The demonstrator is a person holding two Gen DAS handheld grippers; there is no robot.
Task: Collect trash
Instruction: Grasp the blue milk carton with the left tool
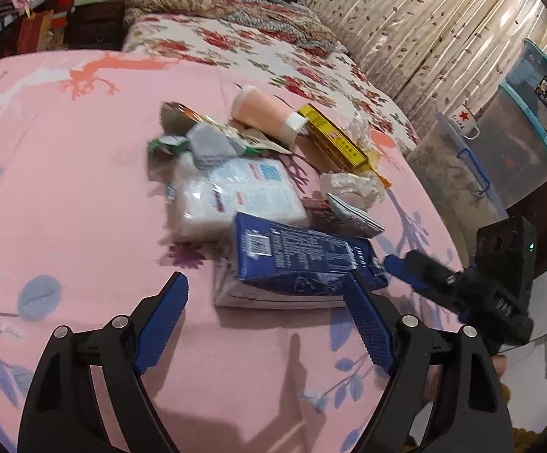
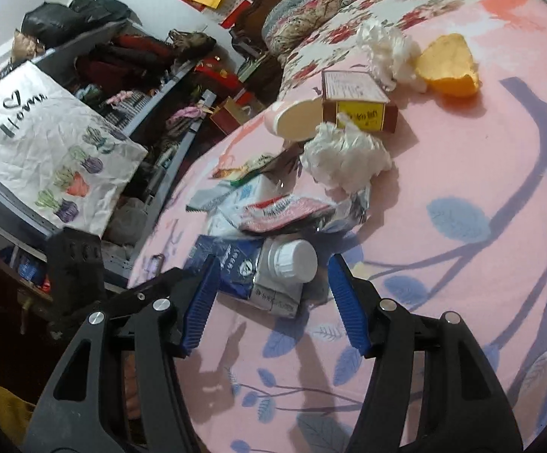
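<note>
**Trash heap on pink bedspread, both grippers at its near edge**

Item 1: blue-and-white printed carton [image 2: 235, 268] with a white screw cap [image 2: 296, 260], lying on its side on the pink leaf-patterned bedspread [image 1: 65, 196] at the near end of the heap. The right gripper [image 2: 273, 283] has its blue ribbed fingers spread to either side of the capped end, with gaps showing between pads and carton; nothing is pinched. The left gripper [image 1: 269, 302] is spread wide and holds nothing; its right-hand finger overlaps the carton's near corner, but contact cannot be told.

Item 2: clear plastic pack of white tissues with a blue label [image 1: 231, 196], just behind the carton.

Item 3: crumpled foil and paper snack wrappers [image 1: 201, 136], piled against the pack's far side.

Item 4: peach-coloured plastic cup on its side [image 1: 265, 113], its white base [image 2: 296, 120] beside a yellow-and-brown cardboard box [image 1: 333, 143]. Contents of the cup cannot be told.

Item 5: two wads of crumpled white tissue paper [image 2: 345, 158], [image 2: 386, 53], one before the box, one behind it.

Item 6: yellow-orange fruit peel [image 2: 449, 66], beyond the far wad.

Surroundings: floral quilt and pillows [image 1: 235, 30] at the head of the bed; stacked translucent lidded storage bins [image 1: 530, 128] beside the bed, their contents indistinct, a white mug with a red star [image 1: 464, 122] on the lowest lid; white printed tote bag [image 2: 46, 139] on cluttered shelving.
</note>
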